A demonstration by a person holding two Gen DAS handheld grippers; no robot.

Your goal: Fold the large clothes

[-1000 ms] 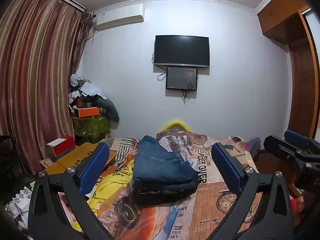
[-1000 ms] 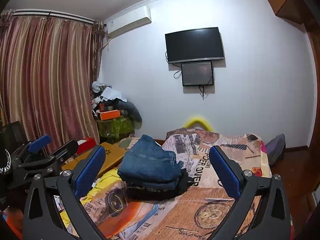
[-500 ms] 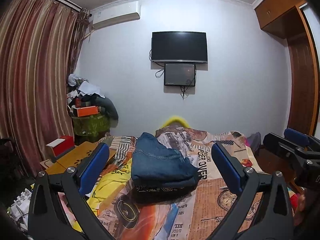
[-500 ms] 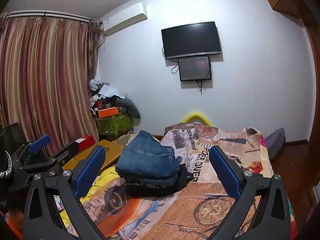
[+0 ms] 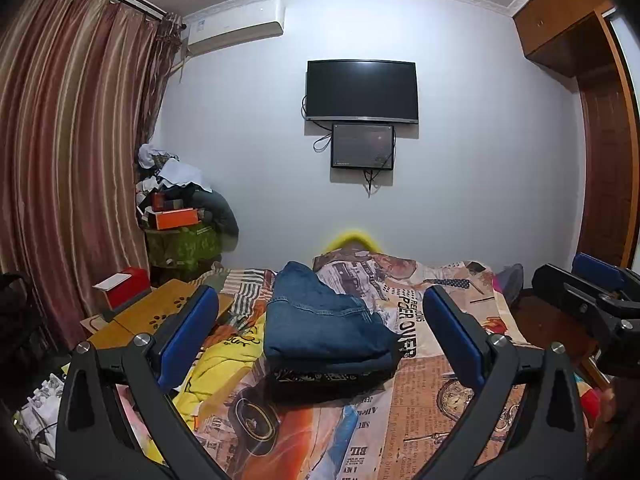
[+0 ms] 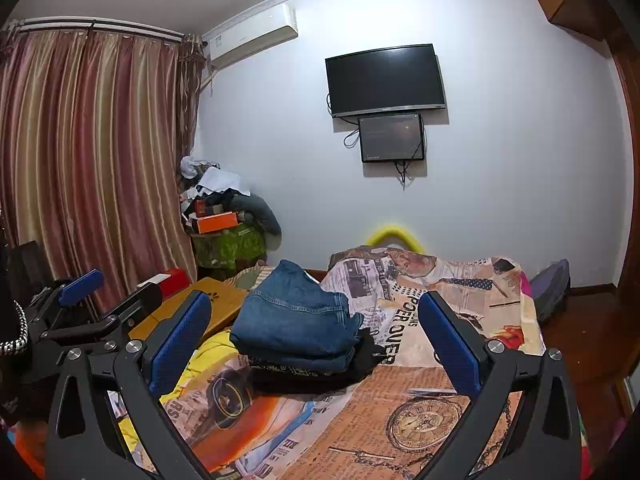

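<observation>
Folded blue jeans (image 5: 324, 328) lie on top of a dark folded garment (image 5: 328, 380) in the middle of the bed (image 5: 440, 392), which has a newspaper-print cover. The same jeans (image 6: 296, 320) show in the right wrist view. My left gripper (image 5: 320, 340) hangs open in the air short of the stack, nothing between its blue pads. My right gripper (image 6: 316, 340) is open too and holds nothing. Each gripper appears at the edge of the other's view: the right gripper (image 5: 592, 304) and the left gripper (image 6: 92, 304).
A yellow garment (image 5: 224, 364) lies left of the stack. A low wooden table (image 5: 160, 312) with a red box (image 5: 124, 292) stands at the bed's left. Clutter (image 5: 180, 216) is piled by the curtain (image 5: 68, 160). A TV (image 5: 362, 90) hangs on the wall; a wardrobe (image 5: 604, 160) is at the right.
Both views have tilted slightly and drifted; the stack sits a little differently in frame. Both grippers stay open and the clothes have not moved.
</observation>
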